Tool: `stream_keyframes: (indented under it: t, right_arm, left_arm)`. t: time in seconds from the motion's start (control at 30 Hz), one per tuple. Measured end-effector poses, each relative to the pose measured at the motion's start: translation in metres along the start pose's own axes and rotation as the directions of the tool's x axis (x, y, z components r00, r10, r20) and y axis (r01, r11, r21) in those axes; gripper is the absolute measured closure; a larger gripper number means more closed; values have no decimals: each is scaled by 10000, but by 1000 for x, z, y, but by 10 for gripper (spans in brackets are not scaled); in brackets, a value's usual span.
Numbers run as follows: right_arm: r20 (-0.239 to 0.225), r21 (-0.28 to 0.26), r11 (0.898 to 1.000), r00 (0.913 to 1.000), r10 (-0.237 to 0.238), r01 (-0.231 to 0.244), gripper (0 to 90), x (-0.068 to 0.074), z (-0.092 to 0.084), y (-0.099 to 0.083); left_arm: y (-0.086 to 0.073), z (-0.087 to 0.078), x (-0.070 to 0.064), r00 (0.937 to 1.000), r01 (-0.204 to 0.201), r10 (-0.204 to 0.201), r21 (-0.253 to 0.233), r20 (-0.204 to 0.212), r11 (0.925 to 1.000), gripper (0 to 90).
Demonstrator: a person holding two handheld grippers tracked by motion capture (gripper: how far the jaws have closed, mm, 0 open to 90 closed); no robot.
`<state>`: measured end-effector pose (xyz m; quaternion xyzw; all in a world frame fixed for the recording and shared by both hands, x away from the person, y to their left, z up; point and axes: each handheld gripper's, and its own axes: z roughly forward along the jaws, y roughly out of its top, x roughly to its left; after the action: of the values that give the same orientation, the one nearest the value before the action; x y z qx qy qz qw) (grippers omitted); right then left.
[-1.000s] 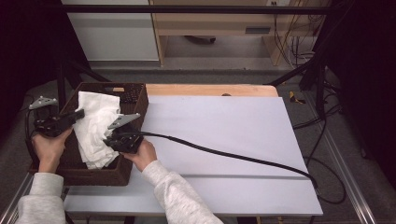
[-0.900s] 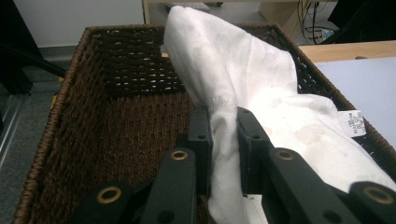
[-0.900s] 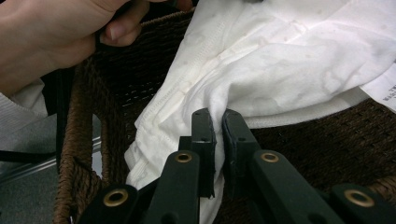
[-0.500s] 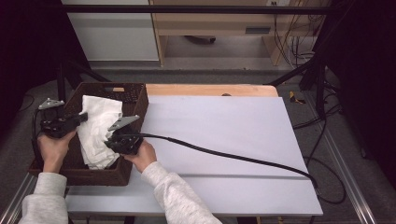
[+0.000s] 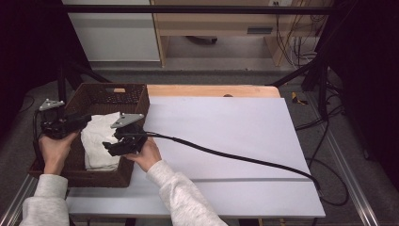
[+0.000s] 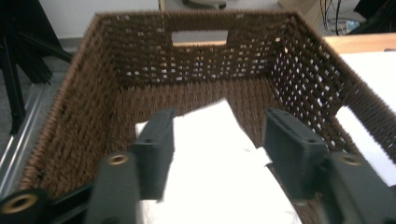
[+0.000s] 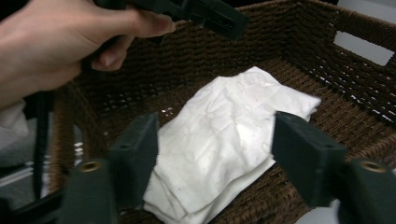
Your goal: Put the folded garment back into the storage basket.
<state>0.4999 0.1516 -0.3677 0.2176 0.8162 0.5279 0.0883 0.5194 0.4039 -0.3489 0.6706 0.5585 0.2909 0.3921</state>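
**Hidden and cut-off bits**

Hiding part of the white cloth (image 5: 99, 141) in the high view, under the right gripper (image 5: 109, 147). Covering the near edge of that cloth in the left gripper view too, behind the two black jaws, and cutting it off at the bottom edge. Looking blurry there, with the weave of the brown basket (image 6: 79, 121) going soft at the sides. Cutting off the left hand (image 7: 56, 42) at the top and left edge in the right gripper view, so just some fingers showing around the left gripper (image 7: 219, 21). Hiding the cloth's near corners behind the jaws there. Being too dark to make out the floor at the far left in the high view.
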Motion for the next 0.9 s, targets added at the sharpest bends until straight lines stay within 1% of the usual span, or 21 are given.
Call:
stream_keyframes:
  t: [0.07, 0.1, 0.13, 0.17, 0.23, 0.27, 0.33, 0.4, 0.47, 0.53, 0.63, 0.67, 0.7, 0.8, 0.9]
  right_arm:
    - [-99, -122, 9999, 9999, 32, -33, 227, -1, -6, 0]
    - [-104, -88, 10000, 9999, 27, -28, 200, -2, -9, 0]
    - [-127, -11, 10000, 9999, -38, 38, 184, -2, -12, 0]
    - [-180, 33, 10000, 9998, -82, 83, 158, -3, -15, 0]
    - [-285, 54, 10000, 9996, -17, 18, 128, -5, -21, -1]
    - [-388, 22, 10000, 9992, -4, 4, 110, -6, -24, -2]
    - [-450, 41, 10000, 9990, 17, -15, 77, -7, -30, -3]
    - [-491, -17, 10000, 9988, -15, 14, 62, -8, -35, -5]
    - [-597, -22, 10000, 9982, 22, -23, 40, -10, -41, -8]
    - [-662, 32, 10000, 9978, 77, -75, 29, -12, -46, -11]
    - [-658, 148, 9999, 9978, 15, -5, 20, -16, -53, -15]
    - [-693, 147, 9999, 9976, 34, -24, 16, -18, -58, -18]
    - [-693, 147, 9999, 9976, 34, -24, 16, -18, -58, -18]
    - [-793, 9, 10000, 9968, 91, -91, 8, -21, -66, -21]
    - [-849, 46, 9999, 9963, 98, -95, 8, -24, -74, -23]
  left_arm:
    - [1, -4, -2, 10000, -9, 10, -196, 61, 9998, 350]
    - [2, -5, -3, 9998, -5, 10, -292, 175, 9996, 330]
    - [2, -7, -5, 9997, -16, 25, -357, 251, 9994, 312]
    - [3, -8, -6, 9997, -31, 40, -386, 250, 9992, 270]
    - [4, -10, -9, 9992, -40, 60, -490, 400, 9988, 221]
    - [5, -11, -11, 9990, 23, 0, -510, 452, 9987, 196]
    - [6, -13, -14, 9982, 126, -90, -607, 595, 9981, 173]
    - [7, -14, -17, 9975, 184, -140, -650, 689, 9977, 137]
    - [8, -15, -21, 9971, 149, -100, -658, 754, 9977, 94]
    - [9, -16, -26, 9964, 50, 7, -673, 844, 9977, 54]
    - [9, -17, -32, 9942, -88, 160, -687, 1063, 9976, 27]
    - [10, -18, -34, 9934, -135, 214, -706, 1125, 9974, 13]
    - [10, -18, -36, 9927, -176, 262, -734, 1175, 9971, 13]
    - [10, -19, -43, 9903, -287, 390, -785, 1334, 9965, 0]
    - [10, -19, -49, 9870, -406, 524, -798, 1520, 9960, 0]
